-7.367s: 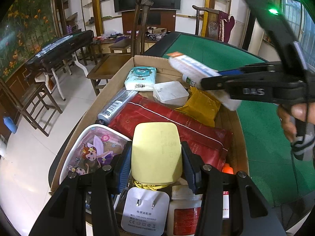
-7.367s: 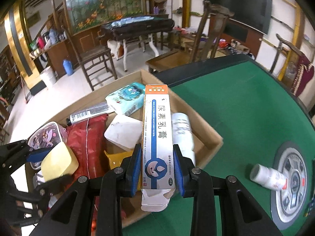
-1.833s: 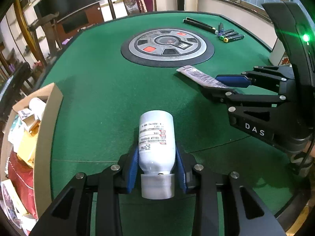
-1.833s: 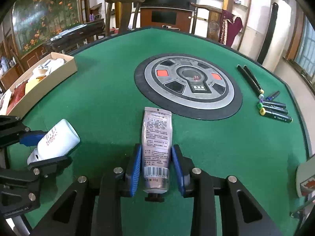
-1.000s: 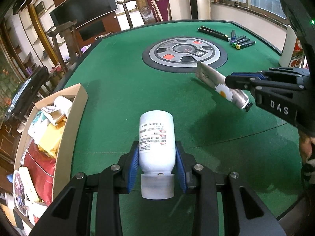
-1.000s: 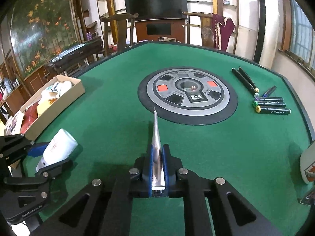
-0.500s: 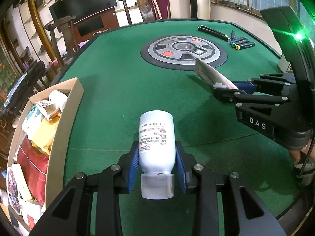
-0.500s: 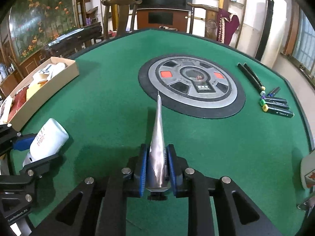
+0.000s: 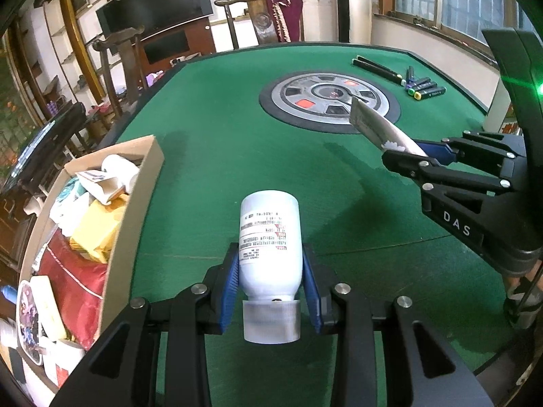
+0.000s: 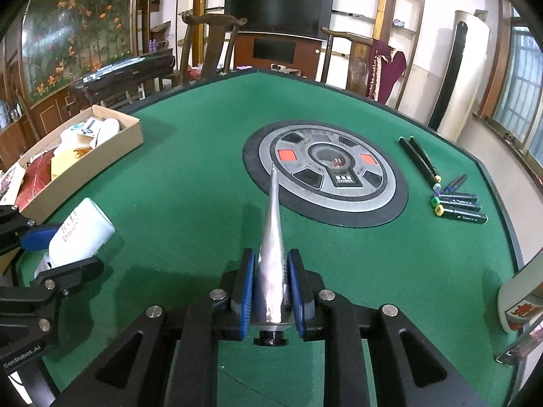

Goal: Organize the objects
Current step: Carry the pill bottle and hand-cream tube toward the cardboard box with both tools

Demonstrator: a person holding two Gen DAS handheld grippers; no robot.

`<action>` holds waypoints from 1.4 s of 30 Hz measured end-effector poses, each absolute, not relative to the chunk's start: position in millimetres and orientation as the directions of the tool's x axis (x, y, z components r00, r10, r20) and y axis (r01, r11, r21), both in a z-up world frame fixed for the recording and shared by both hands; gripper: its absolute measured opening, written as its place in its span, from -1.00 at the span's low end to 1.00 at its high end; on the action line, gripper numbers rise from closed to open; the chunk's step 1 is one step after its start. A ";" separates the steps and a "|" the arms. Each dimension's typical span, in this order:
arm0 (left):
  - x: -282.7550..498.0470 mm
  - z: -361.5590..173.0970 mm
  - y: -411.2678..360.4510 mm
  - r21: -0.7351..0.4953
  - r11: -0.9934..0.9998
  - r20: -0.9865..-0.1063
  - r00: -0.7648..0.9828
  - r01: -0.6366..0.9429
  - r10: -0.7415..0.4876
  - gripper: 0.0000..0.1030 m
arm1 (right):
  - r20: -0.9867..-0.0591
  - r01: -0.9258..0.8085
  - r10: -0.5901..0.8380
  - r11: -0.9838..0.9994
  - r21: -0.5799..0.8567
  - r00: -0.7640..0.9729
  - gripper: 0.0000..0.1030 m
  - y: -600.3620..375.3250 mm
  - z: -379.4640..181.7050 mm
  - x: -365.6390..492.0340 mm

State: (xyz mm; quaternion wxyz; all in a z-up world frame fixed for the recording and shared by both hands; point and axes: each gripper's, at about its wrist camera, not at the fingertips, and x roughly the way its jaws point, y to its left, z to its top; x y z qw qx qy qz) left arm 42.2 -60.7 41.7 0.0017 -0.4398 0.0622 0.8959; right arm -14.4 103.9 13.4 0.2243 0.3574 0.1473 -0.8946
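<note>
My left gripper (image 9: 269, 283) is shut on a white plastic bottle (image 9: 269, 237) with a printed label, cap end toward the camera, held above the green felt. In the right wrist view the same bottle (image 10: 79, 234) shows at the left. My right gripper (image 10: 270, 293) is shut on a silver cream tube (image 10: 273, 244), seen edge-on with its crimped end pointing away and its black cap near the camera. From the left wrist view the tube (image 9: 376, 125) sticks up out of the right gripper (image 9: 415, 156). The cardboard box (image 9: 135, 203) full of sorted items lies at the left.
A round grey and black centre panel (image 10: 325, 176) sits in the middle of the green table (image 10: 190, 176). Several markers (image 10: 454, 203) and two dark pens (image 10: 419, 157) lie at the right. A white container (image 10: 521, 302) stands at the right edge. Chairs ring the table's far side.
The tube and right gripper have rolled slightly and shifted a little across the table. The left gripper holds the bottle much as before, with the box edging further into view.
</note>
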 end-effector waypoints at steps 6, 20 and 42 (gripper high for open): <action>49.0 51.8 -74.2 0.110 -0.993 -0.775 -0.629 -0.031 -0.066 -0.35 | -0.682 0.516 -0.332 -0.853 -0.078 -0.652 -0.60 98.1 23.0 -5.8; 67.5 77.6 -105.9 0.105 -0.994 -0.735 -0.670 0.040 -0.104 -0.35 | -0.664 0.560 -0.404 -0.828 -0.026 -0.629 -0.60 78.1 32.5 12.5; 98.2 100.9 -178.5 0.084 -0.977 -0.701 -0.686 0.195 -0.197 -0.35 | -0.642 0.649 -0.482 -0.760 -0.032 -0.597 -0.60 27.8 51.2 29.4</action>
